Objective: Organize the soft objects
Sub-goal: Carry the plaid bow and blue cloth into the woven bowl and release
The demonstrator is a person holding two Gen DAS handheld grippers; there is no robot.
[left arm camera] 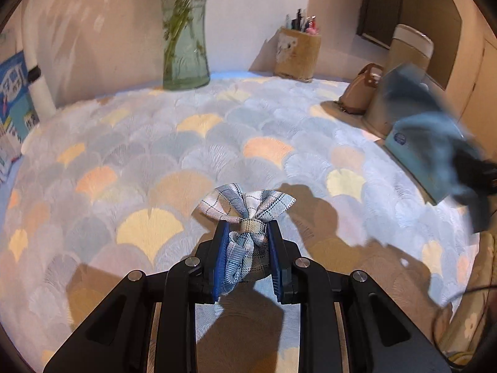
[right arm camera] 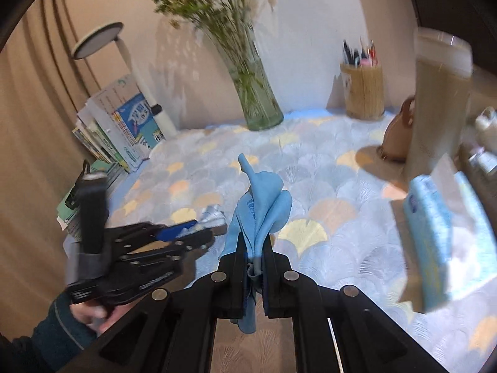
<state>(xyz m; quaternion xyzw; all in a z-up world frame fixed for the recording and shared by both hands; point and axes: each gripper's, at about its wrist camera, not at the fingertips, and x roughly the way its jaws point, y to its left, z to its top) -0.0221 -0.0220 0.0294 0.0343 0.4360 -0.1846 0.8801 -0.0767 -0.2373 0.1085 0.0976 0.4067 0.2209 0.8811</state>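
A plaid fabric bow (left arm camera: 245,217), in pale blue, white and cream checks, sits pinched between the blue-padded fingers of the left gripper (left arm camera: 247,228). Its two loops fan out just past the fingertips, and its tails bunch up between the jaws. The bow hangs above a tablecloth (left arm camera: 155,161) printed with fan shapes in grey, yellow and peach.

In the right wrist view, a light blue cloth (right arm camera: 264,205) is clamped between the nearly closed fingers of the right gripper (right arm camera: 253,248). The cloth rises in a crumpled peak beyond the fingertips and a tail droops below the jaws. It is lifted off the tablecloth. In that same view the left gripper (right arm camera: 198,227) appears at the left, blurred, held by a hand (right arm camera: 93,314) in a dark sleeve, with the plaid bow showing at its tip.

In the left wrist view the blue cloth (left arm camera: 435,124) appears as a blurred mass at the far right, in front of a pale blue packet (left arm camera: 413,158).

At the back of the table stand a green glass vase (left arm camera: 184,40) with leafy stems, a woven pen holder (left arm camera: 298,54) full of pens, a small tan handbag (left arm camera: 360,90) and a tall beige container (left arm camera: 410,49). Books (right arm camera: 124,127) lean against the wall at the left, beside a white desk lamp (right arm camera: 99,39).
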